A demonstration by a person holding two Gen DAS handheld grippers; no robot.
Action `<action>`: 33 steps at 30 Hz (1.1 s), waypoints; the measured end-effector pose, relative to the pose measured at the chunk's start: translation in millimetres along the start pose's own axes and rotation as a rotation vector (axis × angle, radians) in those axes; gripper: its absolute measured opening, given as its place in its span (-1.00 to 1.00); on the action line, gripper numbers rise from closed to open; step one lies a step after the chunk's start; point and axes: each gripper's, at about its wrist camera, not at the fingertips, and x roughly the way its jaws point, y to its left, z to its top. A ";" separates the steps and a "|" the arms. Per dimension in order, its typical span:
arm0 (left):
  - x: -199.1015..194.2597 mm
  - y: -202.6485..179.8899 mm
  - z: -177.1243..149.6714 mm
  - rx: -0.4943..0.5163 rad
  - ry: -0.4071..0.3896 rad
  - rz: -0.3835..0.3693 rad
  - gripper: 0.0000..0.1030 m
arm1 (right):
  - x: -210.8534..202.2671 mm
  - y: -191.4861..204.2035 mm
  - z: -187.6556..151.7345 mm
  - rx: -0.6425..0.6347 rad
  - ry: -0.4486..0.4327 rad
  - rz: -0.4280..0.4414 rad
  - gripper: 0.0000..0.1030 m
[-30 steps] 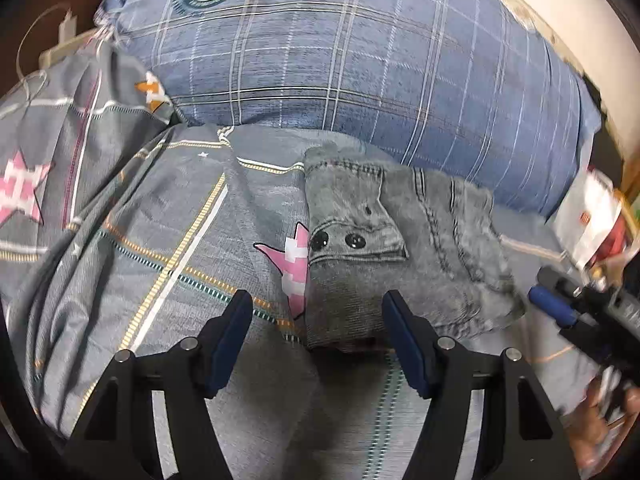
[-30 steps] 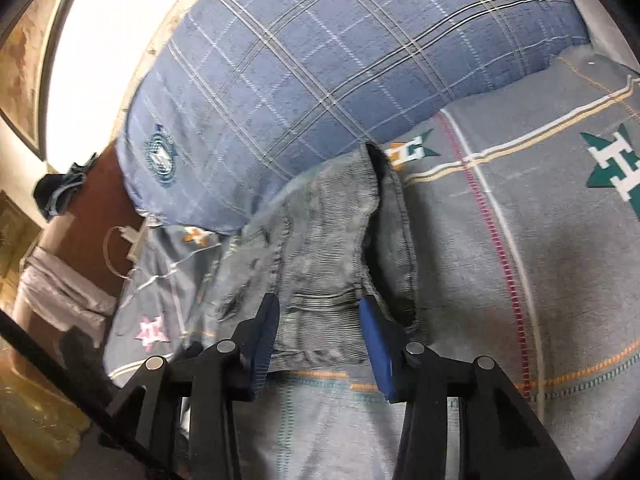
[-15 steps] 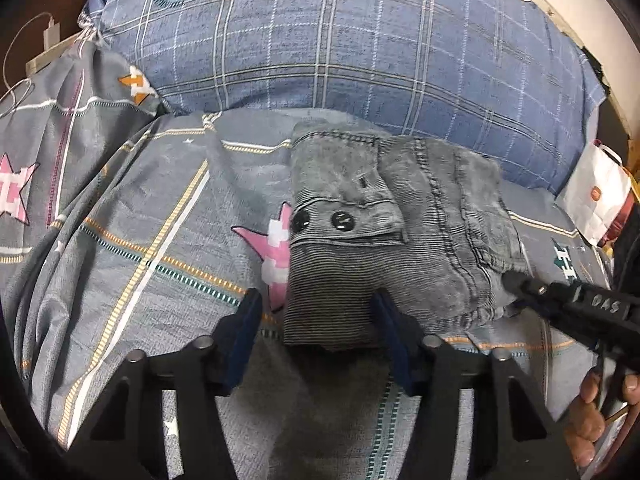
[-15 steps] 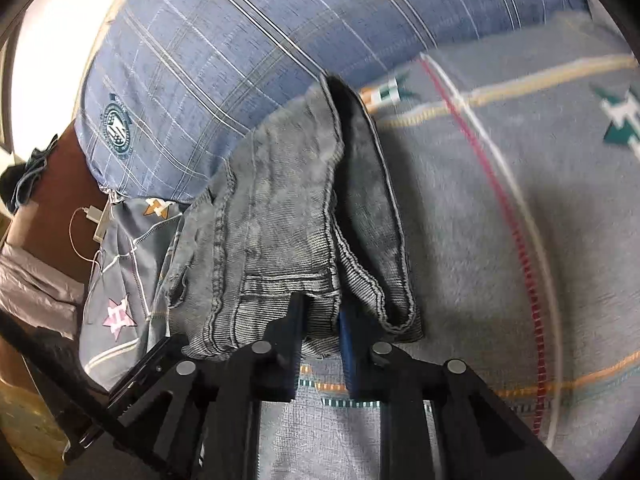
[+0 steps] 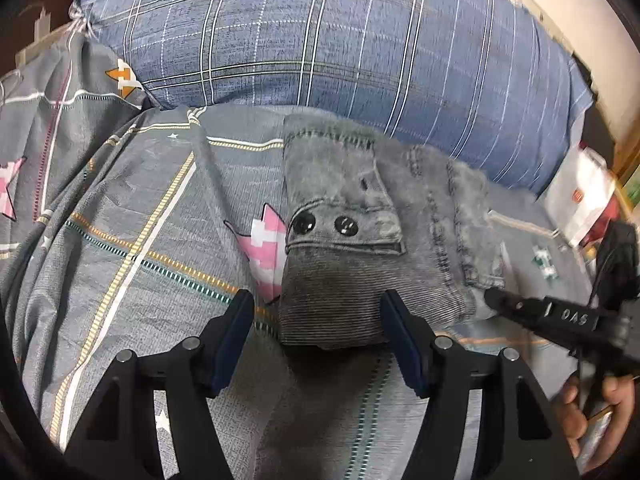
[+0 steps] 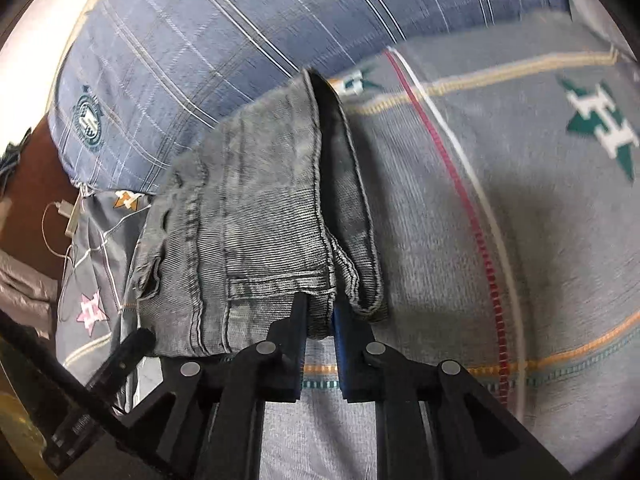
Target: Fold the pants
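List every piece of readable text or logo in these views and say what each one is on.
"DAS", seen upside down: on the right tool's black arm, left wrist view.
Round crest with ring lettering, on the blue plaid pillow: too blurred to read.
Small orange mark on the white bag: too small to read.
The folded pants show no legible text.

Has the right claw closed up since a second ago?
Yes. The right claw stood open before the jeans a second ago; now its fingers have drawn together, pinching the near edge. The blue pillow behind gives the reference.
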 end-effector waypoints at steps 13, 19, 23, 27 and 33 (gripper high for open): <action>9.7 5.4 -2.6 -0.063 0.042 -0.037 0.31 | -30.4 -17.6 9.2 0.094 -0.110 0.116 0.63; 22.4 6.0 -3.9 -0.084 0.073 -0.023 0.29 | 5.3 -24.1 8.4 0.150 -0.010 0.127 0.29; 18.5 0.3 -6.6 -0.056 0.053 -0.029 -0.07 | 0.7 -8.8 10.3 0.053 -0.023 0.031 -0.49; 8.3 -11.5 -7.5 -0.002 0.007 0.003 -0.19 | -17.8 -3.5 11.1 0.014 -0.072 0.047 -0.68; 21.2 -16.8 -12.4 0.062 0.024 0.092 -0.17 | 9.9 -20.8 8.7 0.069 0.019 -0.020 -0.70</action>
